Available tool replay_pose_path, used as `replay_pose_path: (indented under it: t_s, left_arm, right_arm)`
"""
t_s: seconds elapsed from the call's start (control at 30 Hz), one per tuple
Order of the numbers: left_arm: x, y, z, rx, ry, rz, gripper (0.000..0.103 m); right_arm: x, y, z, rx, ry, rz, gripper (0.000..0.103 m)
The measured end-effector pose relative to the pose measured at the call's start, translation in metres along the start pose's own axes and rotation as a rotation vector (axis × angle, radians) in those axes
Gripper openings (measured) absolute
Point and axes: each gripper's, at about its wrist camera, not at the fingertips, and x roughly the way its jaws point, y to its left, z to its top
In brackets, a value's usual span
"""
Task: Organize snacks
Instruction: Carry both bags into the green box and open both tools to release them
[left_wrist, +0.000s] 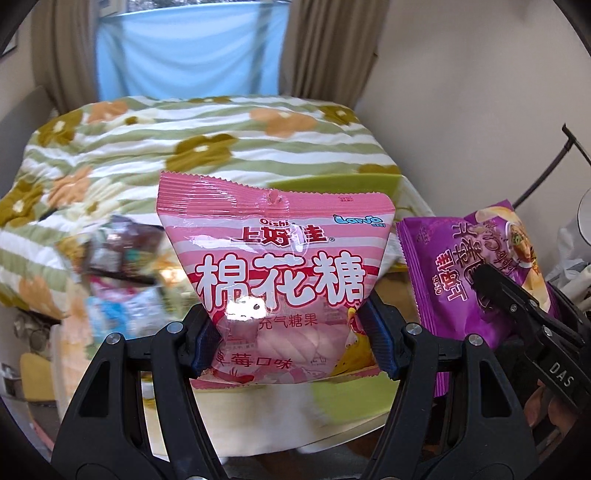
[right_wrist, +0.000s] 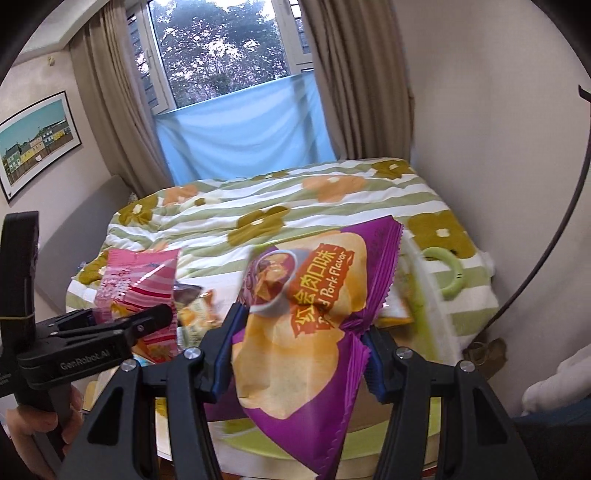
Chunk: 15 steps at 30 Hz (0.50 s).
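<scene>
two snack bags up off the table, one in each gripper

while both bags hang clear above the table, the pink marshmallow bag (left_wrist: 273, 280) sits upright between the blue pads (left_wrist: 201, 341) of the left gripper (left_wrist: 291, 343), which pinch its lower part from both sides so the plastic creases inward. its printed front faces the left wrist camera, crimped top edge uppermost. just to its right in that view, the purple chip bag (left_wrist: 469, 273) is clamped by the right gripper (left_wrist: 517, 302), whose black fingers cross the bag's front.

from the right wrist camera, the purple chip bag (right_wrist: 306, 325) is tilted, its top corner leaning to the right, and the right gripper (right_wrist: 299, 358) squeezes it at a bunched waist between its own blue pads (right_wrist: 373, 369). the left gripper (right_wrist: 122, 325) shows at the left edge with the pink marshmallow bag (right_wrist: 136, 280) in its grip, and a hand (right_wrist: 33, 428) wraps the handle below.

under the two bags lies a round table with a light green rim (right_wrist: 332, 443). more snack packets (left_wrist: 122, 273) lie heaped on it at the left, blurred too much to read. behind the table a bed carries a striped flower-print blanket (left_wrist: 199, 147), with a green ring (right_wrist: 443, 273) resting near its right corner. beige curtains (right_wrist: 107, 110) frame a window (right_wrist: 218, 44) whose lower part is covered by a blue cloth (right_wrist: 243, 129), and a framed picture (right_wrist: 37, 140) hangs on the left wall.
</scene>
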Motion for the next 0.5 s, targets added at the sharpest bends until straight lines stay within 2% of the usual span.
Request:
replay_pose_path:
  t_s: [0.23, 0.43, 0.47, 0.5]
  left_arm:
    - [0.061, -0.052, 0.001, 0.015, 0.09, 0.004, 0.065]
    - [0.096, -0.064, -0.013, 0.019, 0.153, 0.045, 0.065]
    - [0.099, -0.063, -0.014, 0.026, 0.154, 0.051, 0.069]
    - [0.102, -0.065, -0.016, 0.038, 0.158, 0.061, 0.078]
  right_arm:
    - [0.008, -0.06, 0.004, -0.011, 0.031, -0.029, 0.053]
    - [0.025, -0.086, 0.0, -0.004, 0.08, -0.015, 0.053]
    - [0.027, -0.087, -0.001, -0.004, 0.088, -0.012, 0.053]
    - [0.03, -0.089, -0.003, -0.003, 0.096, -0.008, 0.053]
